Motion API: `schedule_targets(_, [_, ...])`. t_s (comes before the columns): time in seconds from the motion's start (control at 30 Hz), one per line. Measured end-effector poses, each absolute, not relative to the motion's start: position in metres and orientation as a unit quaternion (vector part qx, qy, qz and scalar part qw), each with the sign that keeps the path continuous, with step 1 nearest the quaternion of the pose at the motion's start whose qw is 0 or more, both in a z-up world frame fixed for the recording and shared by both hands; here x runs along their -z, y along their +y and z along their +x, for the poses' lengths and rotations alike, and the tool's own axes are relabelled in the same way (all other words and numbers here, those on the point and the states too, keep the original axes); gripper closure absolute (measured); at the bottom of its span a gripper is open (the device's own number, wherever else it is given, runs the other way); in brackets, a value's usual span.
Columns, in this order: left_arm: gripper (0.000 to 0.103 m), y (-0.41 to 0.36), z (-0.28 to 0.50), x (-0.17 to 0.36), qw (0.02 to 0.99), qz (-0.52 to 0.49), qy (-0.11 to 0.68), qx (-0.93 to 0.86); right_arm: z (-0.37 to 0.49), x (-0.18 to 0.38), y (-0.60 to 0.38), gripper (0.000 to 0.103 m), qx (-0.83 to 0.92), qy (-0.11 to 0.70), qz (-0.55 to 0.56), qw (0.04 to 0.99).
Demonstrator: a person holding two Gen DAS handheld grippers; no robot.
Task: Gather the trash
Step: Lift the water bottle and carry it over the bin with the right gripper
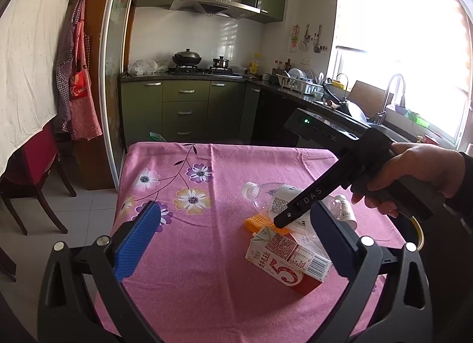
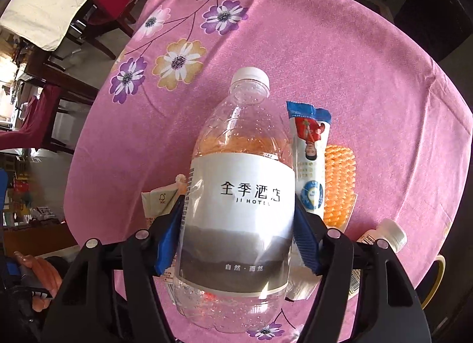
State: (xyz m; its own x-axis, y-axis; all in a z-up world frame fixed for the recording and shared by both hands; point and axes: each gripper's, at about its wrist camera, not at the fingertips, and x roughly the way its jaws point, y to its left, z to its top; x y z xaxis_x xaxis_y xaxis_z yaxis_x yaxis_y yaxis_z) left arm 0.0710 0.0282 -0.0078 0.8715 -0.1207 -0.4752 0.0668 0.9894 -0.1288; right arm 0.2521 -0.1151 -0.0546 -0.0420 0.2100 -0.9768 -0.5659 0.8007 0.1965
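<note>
On the pink-clothed desk (image 2: 340, 47), the bottle (image 2: 236, 195) lies lengthwise between the right hand-held gripper (image 2: 236, 242) pads, cap pointing away, seemingly clamped; the left hand-held gripper (image 1: 233, 236) hangs apart, farther off.

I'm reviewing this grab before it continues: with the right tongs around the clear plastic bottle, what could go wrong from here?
1. The clear plastic bottle with the white label is smooth, round and looks empty, so it may squirt out or crumple between the right tongs.
2. The white snack wrapper lies against the bottle near one blue pad and could get pinched too.
3. Lifting may nudge the white and red carton beneath.
</note>
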Motion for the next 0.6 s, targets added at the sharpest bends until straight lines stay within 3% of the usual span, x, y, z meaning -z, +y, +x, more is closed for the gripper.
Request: schedule_targets(0.6, [0.007,0.018,0.070,0.006,0.966,-0.041,0.248,0.052,0.224,-0.011,-0.178,0.037,-0.320,0.622,-0.077,0.710])
